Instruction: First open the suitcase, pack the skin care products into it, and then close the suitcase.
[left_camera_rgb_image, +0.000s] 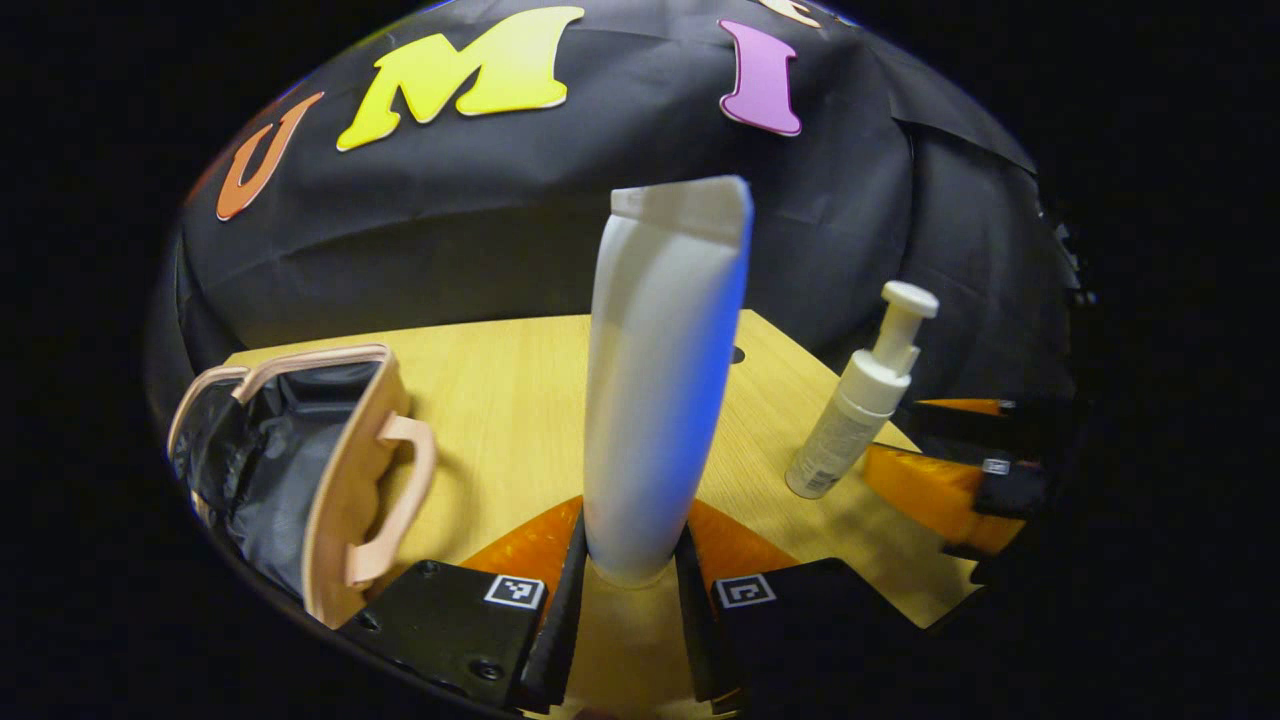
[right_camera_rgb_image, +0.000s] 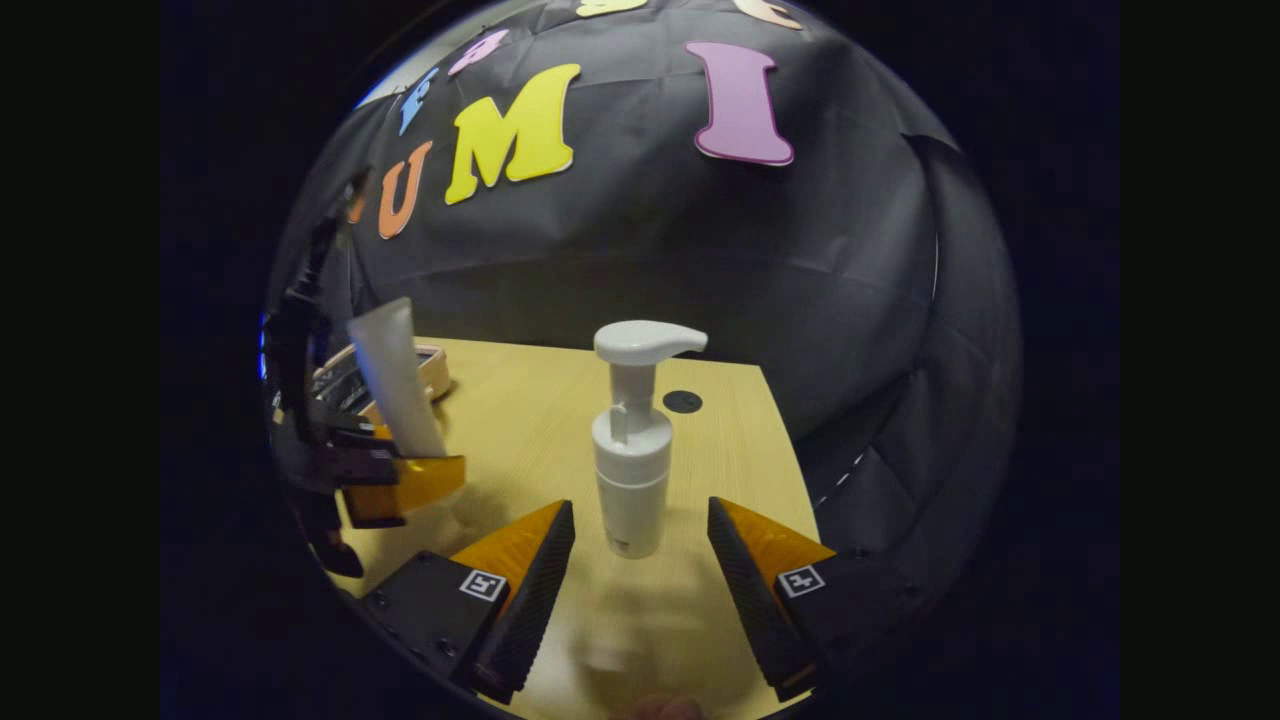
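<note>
Left gripper view: fingers (left_camera_rgb_image: 565, 580) clamp the white tube (left_camera_rgb_image: 660, 400); the right gripper's (right_camera_rgb_image: 640, 570) fingers spread wide around the pump bottle (right_camera_rgb_image: 632, 470).

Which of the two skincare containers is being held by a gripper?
The white tube, clamped upright in the left gripper; the pump bottle stands free on the table.

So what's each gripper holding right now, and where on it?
Left gripper clamps the white tube near its bottom end. Right gripper holds nothing, open around the pump bottle.
</note>
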